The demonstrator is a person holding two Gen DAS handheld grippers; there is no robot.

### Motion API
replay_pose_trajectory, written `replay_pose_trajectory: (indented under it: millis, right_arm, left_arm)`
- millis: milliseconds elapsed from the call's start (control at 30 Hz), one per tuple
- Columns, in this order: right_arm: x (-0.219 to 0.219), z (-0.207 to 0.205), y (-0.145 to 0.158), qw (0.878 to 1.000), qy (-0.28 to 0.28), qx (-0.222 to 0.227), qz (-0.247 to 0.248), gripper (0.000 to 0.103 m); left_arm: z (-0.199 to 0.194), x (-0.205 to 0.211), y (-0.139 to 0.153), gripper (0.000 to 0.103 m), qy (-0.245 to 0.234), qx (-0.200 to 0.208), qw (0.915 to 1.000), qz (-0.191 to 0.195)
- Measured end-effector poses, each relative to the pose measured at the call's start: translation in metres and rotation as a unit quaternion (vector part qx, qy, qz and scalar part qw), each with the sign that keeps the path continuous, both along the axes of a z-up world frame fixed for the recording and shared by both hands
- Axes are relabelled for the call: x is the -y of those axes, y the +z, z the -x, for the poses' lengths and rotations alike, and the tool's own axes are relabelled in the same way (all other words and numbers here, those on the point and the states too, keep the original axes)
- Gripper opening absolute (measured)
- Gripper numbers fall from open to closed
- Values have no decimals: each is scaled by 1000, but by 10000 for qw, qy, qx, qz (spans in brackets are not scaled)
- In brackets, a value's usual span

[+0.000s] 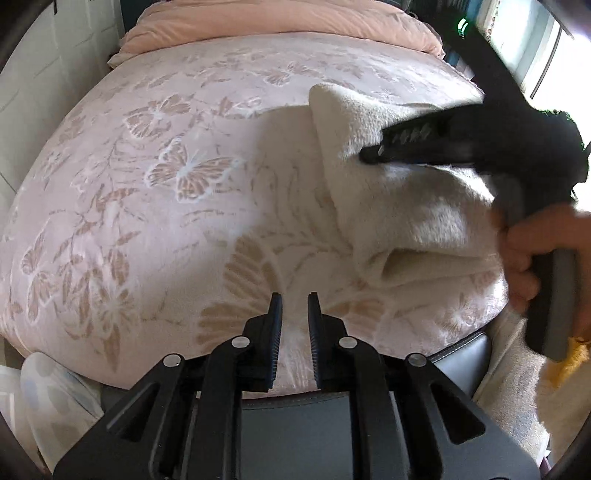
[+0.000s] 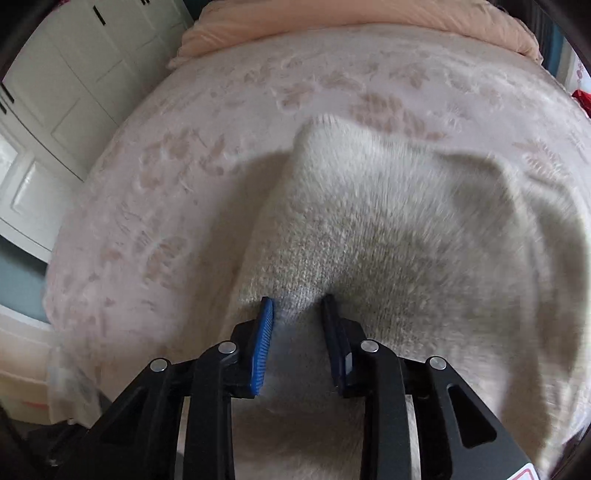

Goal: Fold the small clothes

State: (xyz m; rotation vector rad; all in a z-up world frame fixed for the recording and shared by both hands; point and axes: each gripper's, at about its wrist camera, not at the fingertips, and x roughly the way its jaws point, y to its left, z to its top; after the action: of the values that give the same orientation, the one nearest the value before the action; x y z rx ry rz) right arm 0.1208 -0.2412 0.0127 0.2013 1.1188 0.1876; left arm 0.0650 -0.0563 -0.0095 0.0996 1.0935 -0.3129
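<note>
A cream knit garment (image 1: 406,206) lies partly folded on the right side of the bed, one corner turned up toward the far end. My right gripper (image 1: 369,155) comes in from the right, held by a hand (image 1: 546,236), with its tips down on the garment's upper part. In the right wrist view the cream knit garment (image 2: 369,206) bunches into a ridge between the blue pads (image 2: 264,332), so my right gripper (image 2: 297,302) is shut on it. My left gripper (image 1: 295,299) hovers over the bed's near edge, left of the garment, shut with nothing in it.
A pink blanket with butterfly patterns (image 1: 166,184) covers the bed. A peach duvet (image 1: 277,22) is bunched at the far end. White cupboard doors (image 2: 55,92) stand to the left. A dark padded footboard (image 1: 461,354) runs along the near edge, with a pale bag (image 1: 48,391) at lower left.
</note>
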Motion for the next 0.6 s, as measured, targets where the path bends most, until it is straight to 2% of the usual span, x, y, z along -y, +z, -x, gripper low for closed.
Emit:
replay_pose_trajectory:
  millis: [100,133,167,200,267,367,400,467,500,533,600]
  right_arm:
    - [36,22,27,9978,-506,415,-74,29]
    - [63,31,31,9947,-902,472,-173,31]
    - [82,36,32,9915,-1194,468,-237,32]
    - [103,39,29,9872,-1507,429,-308,36]
    - [141,42,17,9785,-1973,218,-562,36]
    - [164,36,-4,9721,-1921,-57,-1341,36]
    - [164,33,-9,9721,-1853,-115,-1433,37]
    - [161,26,-15,9763,-1699,-191,-1326,27]
    - [159,23,-11,9799,-1630,-148,-1138,3]
    - [159,23,-6,9810,-1600,-59,-1093,1]
    - [169,31,18,9783,-1684,431,-1126,1]
  left_arm:
    - [0,1,3,20,-49,15,10000,15]
    - [0,2,3,26,-49,6,10000,18]
    - [0,3,3,31,-54,-1,10000,47]
    - [0,4,3,32,-60,-4,9999,89]
    - [2,11,4,32,-111,8,9998,145]
    - [4,25,6,33,-258,16,9996,72]
    - [4,29,6,33,-303,29,9995,44]
    - [6,36,8,42,-363,64,9993,-42]
    - [7,37,8,43,-365,82,9993,-77]
    - [7,38,8,43,-376,92,9992,-102]
    - [7,36,6,43,-365,103,9991,-177]
